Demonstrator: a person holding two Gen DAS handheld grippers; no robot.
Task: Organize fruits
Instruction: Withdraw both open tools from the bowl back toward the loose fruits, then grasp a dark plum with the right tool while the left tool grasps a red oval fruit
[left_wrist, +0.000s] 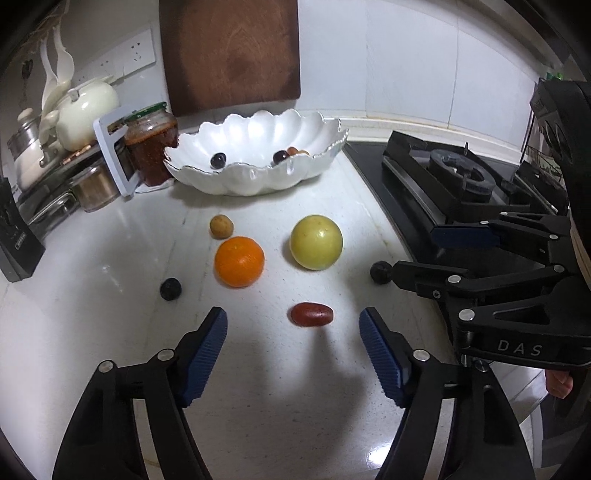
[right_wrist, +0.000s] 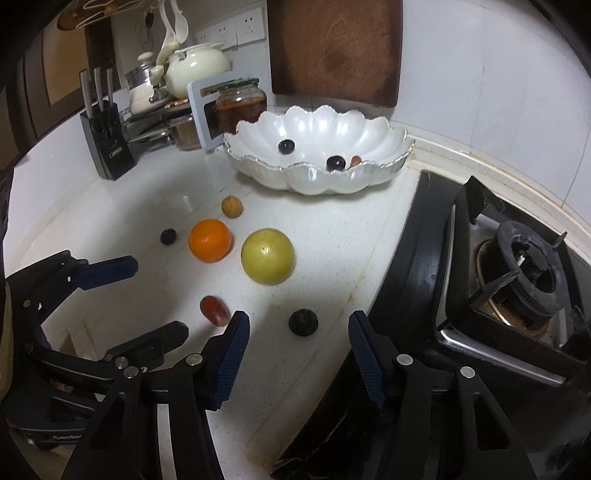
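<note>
Left gripper jaws apart, red oblong fruit just ahead between them, untouched. Right gripper jaws apart around dark round fruit, no contact. Orange, yellow-green fruit mid-countertop; scalloped white bowl by back edge.

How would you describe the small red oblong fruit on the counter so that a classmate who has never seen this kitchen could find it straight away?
Start at the white scalloped bowl by the wall and come forward across the white counter, past the orange and the yellow-green round fruit. The red oblong fruit lies nearest, alone. It is the only red, elongated one; its neighbours are round.
</note>
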